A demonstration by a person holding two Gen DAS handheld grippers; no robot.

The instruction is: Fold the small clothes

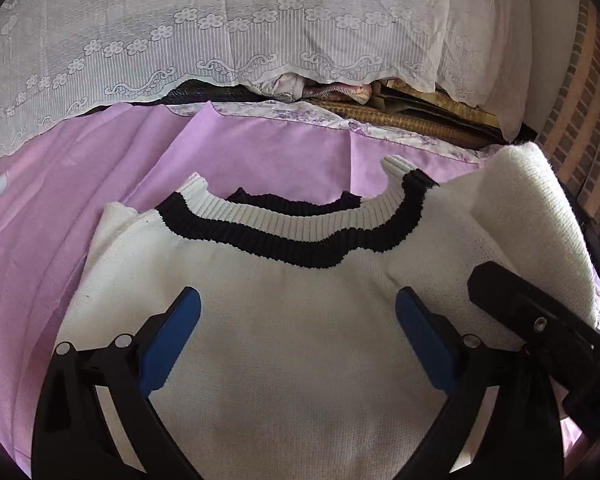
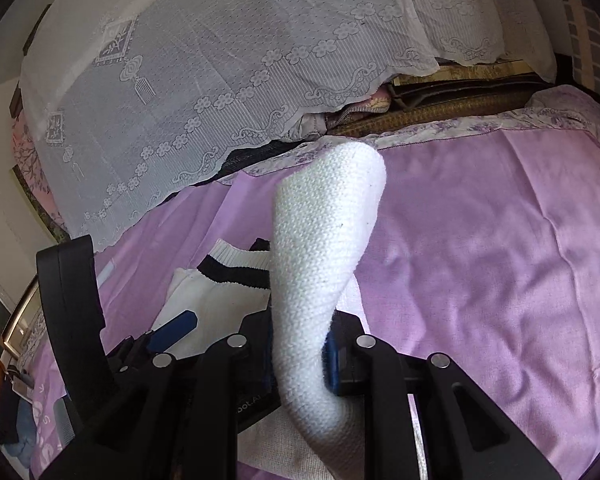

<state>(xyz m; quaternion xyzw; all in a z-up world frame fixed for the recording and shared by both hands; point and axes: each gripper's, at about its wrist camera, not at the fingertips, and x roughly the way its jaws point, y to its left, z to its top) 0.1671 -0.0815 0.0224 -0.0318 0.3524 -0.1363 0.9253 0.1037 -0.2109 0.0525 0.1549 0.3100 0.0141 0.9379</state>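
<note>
A small white knit sweater (image 1: 268, 320) with a black-and-white ribbed collar (image 1: 300, 240) lies flat on the pink bedsheet (image 1: 60, 208). My left gripper (image 1: 298, 320) hovers just above its chest, its blue pads wide apart and nothing between them. The sweater's right side (image 1: 515, 216) is lifted into a raised fold. In the right wrist view my right gripper (image 2: 300, 356) is shut on that lifted white knit edge (image 2: 319, 240), which stands up between the blue pads. The left gripper's blue pad (image 2: 176, 328) and the collar (image 2: 232, 268) show at lower left there.
A white lace cover (image 1: 220, 32) drapes over stacked bedding at the back. Folded fabrics and a woven mat (image 1: 399, 120) sit under its hem. A brick wall (image 1: 579, 120) runs along the right. Open pink sheet (image 2: 499, 240) spreads to the right of the sweater.
</note>
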